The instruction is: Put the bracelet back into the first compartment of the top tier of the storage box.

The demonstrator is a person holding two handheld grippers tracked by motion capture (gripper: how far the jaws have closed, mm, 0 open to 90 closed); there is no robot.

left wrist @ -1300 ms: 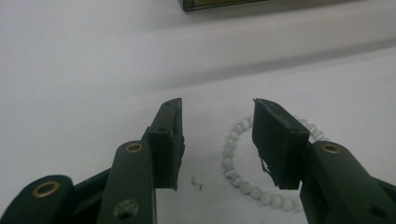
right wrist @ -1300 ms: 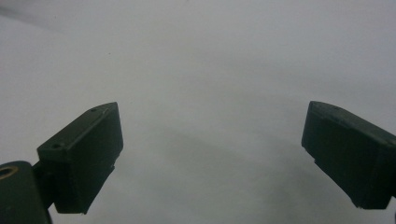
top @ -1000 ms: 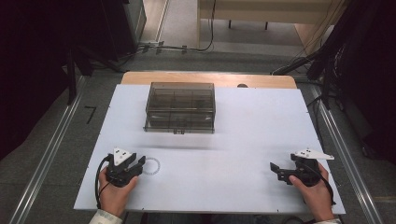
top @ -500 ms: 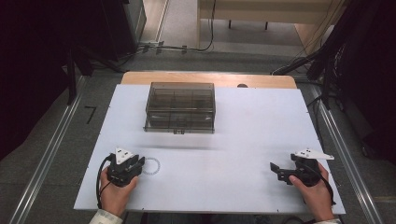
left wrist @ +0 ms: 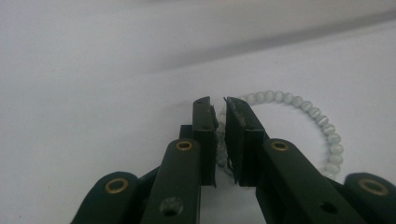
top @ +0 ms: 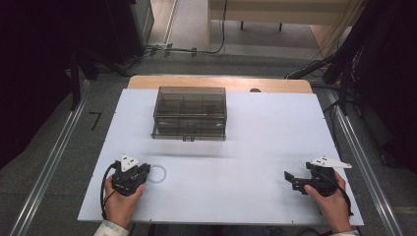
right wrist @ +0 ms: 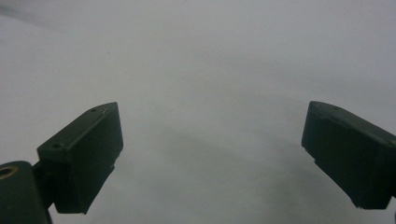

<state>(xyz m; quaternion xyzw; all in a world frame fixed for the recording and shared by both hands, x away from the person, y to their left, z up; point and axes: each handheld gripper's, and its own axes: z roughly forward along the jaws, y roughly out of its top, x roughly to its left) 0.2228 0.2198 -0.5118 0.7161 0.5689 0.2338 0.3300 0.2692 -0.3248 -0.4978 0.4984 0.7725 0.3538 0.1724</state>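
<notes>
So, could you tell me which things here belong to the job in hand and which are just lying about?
In the job:
- bead bracelet, flat on the white table
- left gripper, whose jaws have just been closing on the bracelet's near side

Lying about:
- smoky clear compartment box, lid down, at the table's far side
- right gripper, open, resting on the table with nothing between its jaws

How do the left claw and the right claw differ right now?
The left claw has just been closing and now pinches the bead bracelet; the right claw stands wide open with only bare table between its jaws. In the high view, the left claw points toward the far side, while the right claw points left. Both are hand-held, low near the table's near edge.
</notes>
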